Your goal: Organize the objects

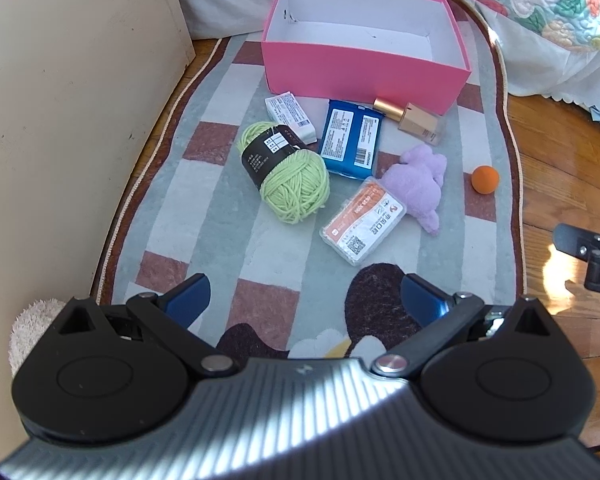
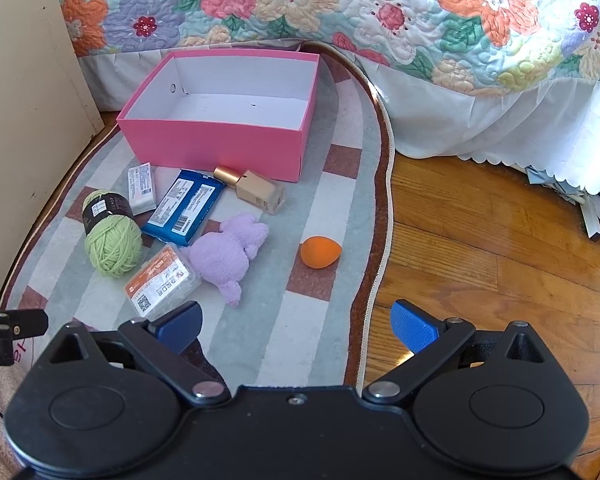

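Observation:
An empty pink box (image 1: 364, 74) (image 2: 216, 146) stands at the rug's far end. In front of it lie a white packet (image 1: 291, 117) (image 2: 141, 188), a blue pack (image 1: 350, 138) (image 2: 184, 208), a gold-capped bottle (image 1: 410, 119) (image 2: 256, 191), green yarn (image 1: 286, 174) (image 2: 110, 238), a purple plush (image 1: 418, 184) (image 2: 228, 254), an orange-labelled clear case (image 1: 362, 226) (image 2: 162, 284) and an orange egg-shaped sponge (image 1: 485, 179) (image 2: 320, 253). My left gripper (image 1: 306, 300) hovers open over the near rug, short of the case. My right gripper (image 2: 296, 326) is open above the rug's right edge, nearer than the sponge.
The striped rug (image 1: 220, 216) (image 2: 340, 216) lies on a wooden floor (image 2: 500, 260). A cream panel (image 1: 60, 120) (image 2: 24, 92) stands at the left. A bed with a floral quilt (image 2: 340, 8) and white skirt (image 2: 480, 112) runs behind the box. The other gripper's tip (image 1: 580, 248) shows at right.

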`<state>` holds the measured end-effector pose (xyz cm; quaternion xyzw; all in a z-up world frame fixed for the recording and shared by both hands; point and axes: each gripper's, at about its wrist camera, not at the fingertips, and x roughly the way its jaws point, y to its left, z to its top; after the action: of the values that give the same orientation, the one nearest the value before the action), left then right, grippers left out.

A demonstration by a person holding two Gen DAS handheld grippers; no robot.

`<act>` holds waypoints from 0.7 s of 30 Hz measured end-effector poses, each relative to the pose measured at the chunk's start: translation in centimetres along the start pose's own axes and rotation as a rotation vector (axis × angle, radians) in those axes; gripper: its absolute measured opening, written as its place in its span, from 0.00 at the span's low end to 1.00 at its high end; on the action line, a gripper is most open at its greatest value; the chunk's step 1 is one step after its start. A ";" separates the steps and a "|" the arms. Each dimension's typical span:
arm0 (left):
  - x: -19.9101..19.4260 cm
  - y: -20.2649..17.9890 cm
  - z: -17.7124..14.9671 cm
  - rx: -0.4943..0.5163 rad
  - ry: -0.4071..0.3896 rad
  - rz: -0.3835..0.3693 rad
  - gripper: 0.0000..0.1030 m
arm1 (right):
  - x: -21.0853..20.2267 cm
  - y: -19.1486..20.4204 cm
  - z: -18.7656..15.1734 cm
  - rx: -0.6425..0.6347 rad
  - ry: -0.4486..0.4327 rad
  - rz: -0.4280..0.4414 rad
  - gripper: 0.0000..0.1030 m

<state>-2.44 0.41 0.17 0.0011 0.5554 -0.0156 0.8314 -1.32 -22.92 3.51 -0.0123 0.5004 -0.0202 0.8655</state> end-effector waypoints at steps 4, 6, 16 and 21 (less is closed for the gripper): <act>0.0 0.0 0.1 0.001 -0.016 0.001 1.00 | 0.1 0.0 0.1 -0.004 0.001 -0.004 0.99; 0.0 0.0 0.1 0.001 -0.022 -0.005 1.00 | 0.1 0.0 0.1 -0.002 -0.001 -0.006 0.99; -0.2 0.0 0.0 -0.003 -0.058 -0.011 1.00 | 0.2 0.0 0.1 -0.008 0.000 -0.004 0.99; -0.4 0.1 0.0 -0.008 -0.058 -0.016 1.00 | 0.0 0.2 0.0 -0.011 -0.004 -0.004 0.99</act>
<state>-2.57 0.50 0.52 -0.0073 0.5311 -0.0201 0.8470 -1.30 -22.77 3.51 -0.0182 0.4986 -0.0190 0.8664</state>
